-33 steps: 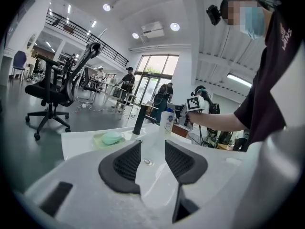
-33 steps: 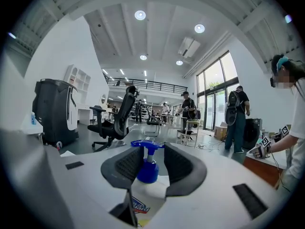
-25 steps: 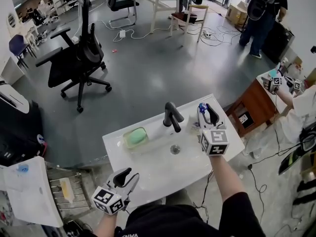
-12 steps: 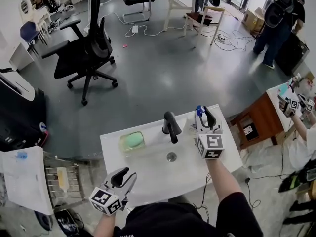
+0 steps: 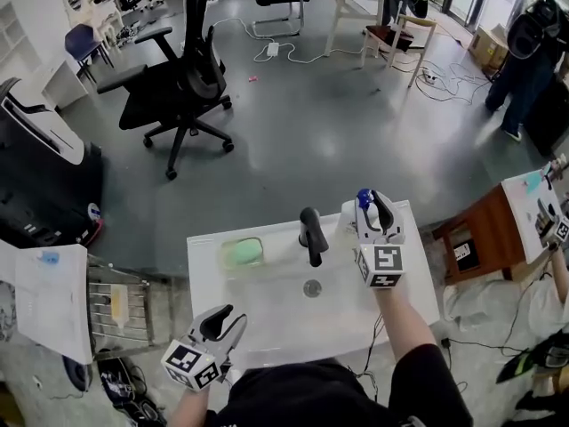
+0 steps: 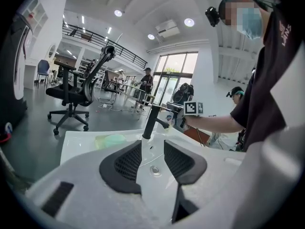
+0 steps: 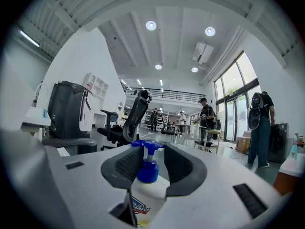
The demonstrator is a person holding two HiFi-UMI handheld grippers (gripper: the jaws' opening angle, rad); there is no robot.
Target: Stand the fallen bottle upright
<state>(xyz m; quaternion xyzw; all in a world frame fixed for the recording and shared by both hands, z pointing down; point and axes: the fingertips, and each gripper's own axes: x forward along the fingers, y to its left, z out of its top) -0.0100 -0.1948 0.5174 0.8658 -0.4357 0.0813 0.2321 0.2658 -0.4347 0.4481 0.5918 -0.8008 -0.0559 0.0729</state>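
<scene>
The bottle [image 5: 359,205], white with a blue pump top, sits right of centre in the head view, at the far right corner of the washbasin [image 5: 404,283] and just right of the black faucet [image 5: 310,234]. In the right gripper view it stands roughly upright, pump uppermost. The right gripper [image 5: 373,205] has its jaws clenched on the white body below the blue collar. The gripper hides the base, so it cannot be told whether the bottle rests on the basin's ledge or hangs just above it.

The left gripper [image 5: 228,316] waits at the lower left of the head view, near the basin's front edge. Its jaws are released with nothing between them, and they look across the bowl toward the drain [image 5: 311,288]. A green soap [image 5: 242,253] lies on the ledge left of the faucet.

The uprighting looks nearly done; setting down and letting go seem to remain. The main risk is opening the jaws before the base sits flat, which would tip the bottle again. The ledge is narrow, so a tilted release could roll it into the bowl or off the basin's right edge. Withdrawing upward could snag a jaw on the pump head. Drifting left could knock the bottle against the faucet.
</scene>
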